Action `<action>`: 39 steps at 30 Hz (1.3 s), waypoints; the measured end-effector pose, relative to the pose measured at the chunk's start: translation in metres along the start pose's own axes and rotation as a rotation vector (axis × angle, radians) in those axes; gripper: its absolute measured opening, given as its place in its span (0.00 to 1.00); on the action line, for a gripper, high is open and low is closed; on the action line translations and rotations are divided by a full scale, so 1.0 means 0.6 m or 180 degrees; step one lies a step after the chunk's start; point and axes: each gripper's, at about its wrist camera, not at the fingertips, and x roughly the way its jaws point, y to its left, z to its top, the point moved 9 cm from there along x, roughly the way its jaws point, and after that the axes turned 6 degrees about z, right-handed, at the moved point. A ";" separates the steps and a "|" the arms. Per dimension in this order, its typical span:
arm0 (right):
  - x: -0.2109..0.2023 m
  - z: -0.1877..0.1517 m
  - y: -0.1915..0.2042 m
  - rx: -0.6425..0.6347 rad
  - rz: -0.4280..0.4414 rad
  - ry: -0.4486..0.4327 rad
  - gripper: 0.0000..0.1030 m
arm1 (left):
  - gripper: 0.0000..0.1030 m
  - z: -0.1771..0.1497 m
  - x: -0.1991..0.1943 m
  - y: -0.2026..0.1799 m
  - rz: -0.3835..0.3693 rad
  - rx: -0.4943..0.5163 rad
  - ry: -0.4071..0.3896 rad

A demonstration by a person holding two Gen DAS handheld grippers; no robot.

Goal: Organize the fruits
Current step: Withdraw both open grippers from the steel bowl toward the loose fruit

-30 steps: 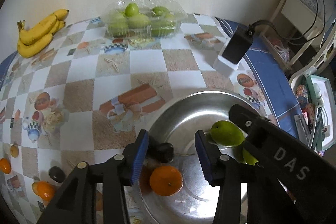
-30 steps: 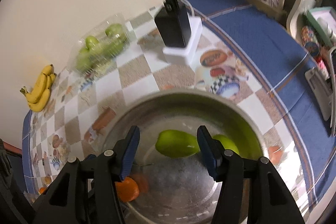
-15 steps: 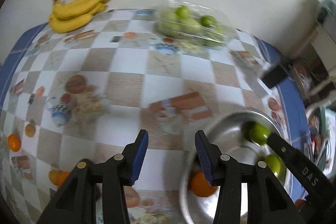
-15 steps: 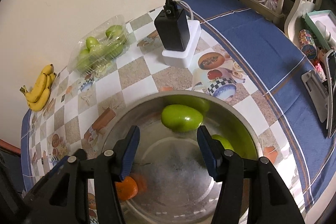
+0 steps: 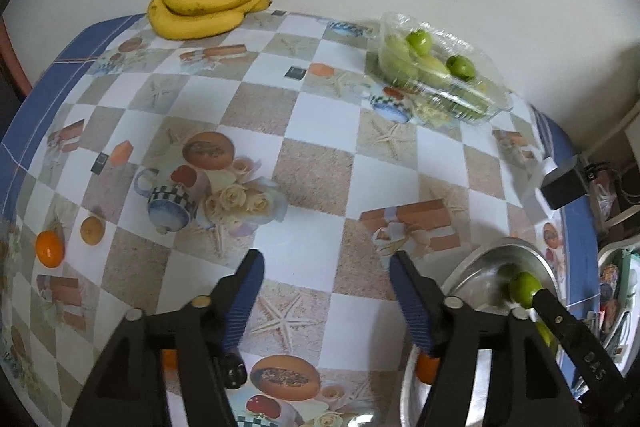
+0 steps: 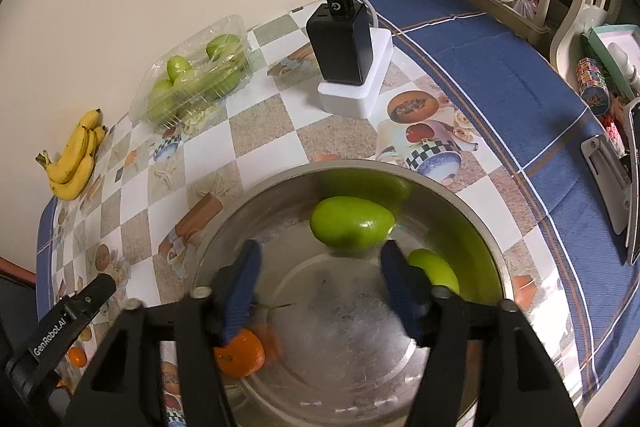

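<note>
The left gripper [image 5: 326, 291] points steeply down at the checked tablecloth [image 5: 320, 131], a little way to the side of the metal bowl [image 5: 472, 267]. Its blue jaws have just been opening and now stand wide apart, with nothing between them, only bare cloth.

The right gripper [image 6: 320, 283] also tips steeply down, right over the metal bowl [image 6: 476, 211]. Its jaws have just been opening too, and they are let go, holding nothing. A big green fruit [image 6: 352, 223] lies in the bowl just past the jaw tips, not touched by them. A second green fruit [image 6: 434, 267] sits beside the right-hand jaw, partly hidden by it. An orange [image 6: 240, 353] lies in the bowl under the left-hand jaw.

More fruit waits on the table. A bunch of bananas [image 5: 208, 3] lies at the far edge by the wall. A clear plastic box of green fruits [image 5: 436, 71] sits near the wall too. One small orange [image 5: 50, 249] lies well apart near the table's left edge. A black charger on a white block [image 6: 348, 59] stands behind the bowl
</note>
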 end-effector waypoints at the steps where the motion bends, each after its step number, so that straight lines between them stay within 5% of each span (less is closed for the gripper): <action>1: 0.001 0.000 0.000 -0.0008 -0.0005 -0.0002 0.76 | 0.73 -0.002 0.003 0.003 0.0034 -0.0003 0.0026; 6: 0.008 -0.005 0.001 -0.0057 -0.0058 0.0014 0.90 | 0.81 -0.009 0.018 0.023 0.0157 -0.0062 0.0079; 15: 0.017 -0.012 0.001 -0.0103 -0.0102 0.0070 0.93 | 0.99 -0.007 0.023 0.046 0.0261 -0.0156 0.0032; 39: -0.001 -0.023 0.007 -0.0080 -0.0186 0.0169 0.95 | 1.00 0.005 -0.013 0.045 0.0185 0.0023 -0.0154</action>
